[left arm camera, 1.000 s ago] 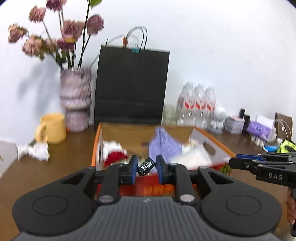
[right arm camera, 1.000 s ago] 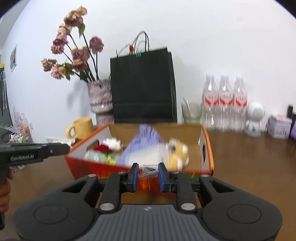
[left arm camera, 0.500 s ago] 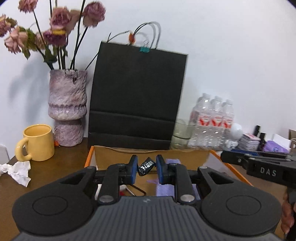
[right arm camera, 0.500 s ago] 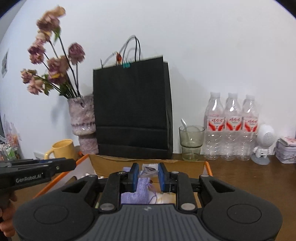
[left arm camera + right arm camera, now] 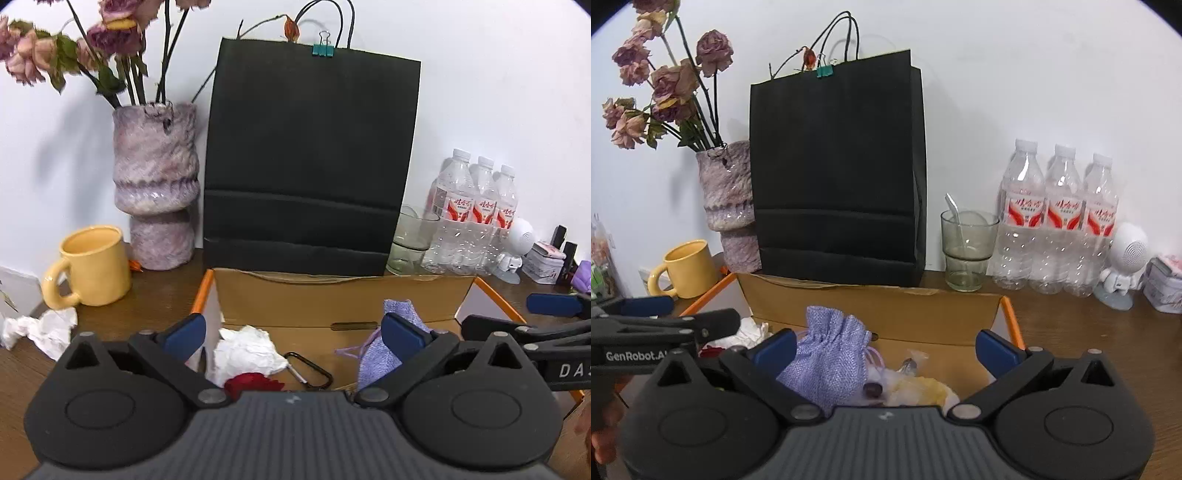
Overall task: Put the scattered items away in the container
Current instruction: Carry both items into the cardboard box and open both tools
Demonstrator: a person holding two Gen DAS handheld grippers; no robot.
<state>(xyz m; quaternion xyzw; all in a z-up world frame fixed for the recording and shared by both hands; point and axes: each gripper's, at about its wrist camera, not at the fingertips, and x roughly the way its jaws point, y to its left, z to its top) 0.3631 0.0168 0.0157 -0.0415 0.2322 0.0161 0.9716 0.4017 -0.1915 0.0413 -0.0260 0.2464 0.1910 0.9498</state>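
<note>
Over the cardboard box (image 5: 343,295), both grippers' jaws are opening with nothing between them; pouch (image 5: 831,358), tissue and carabiner lie inside, while crumpled tissue (image 5: 40,328) remains on the tabletop (image 5: 155,295).

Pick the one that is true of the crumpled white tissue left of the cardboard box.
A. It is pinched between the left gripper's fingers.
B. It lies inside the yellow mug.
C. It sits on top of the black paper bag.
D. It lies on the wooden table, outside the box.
D. The crumpled tissue lies on the wooden table in front of the yellow mug, outside the cardboard box.
</note>
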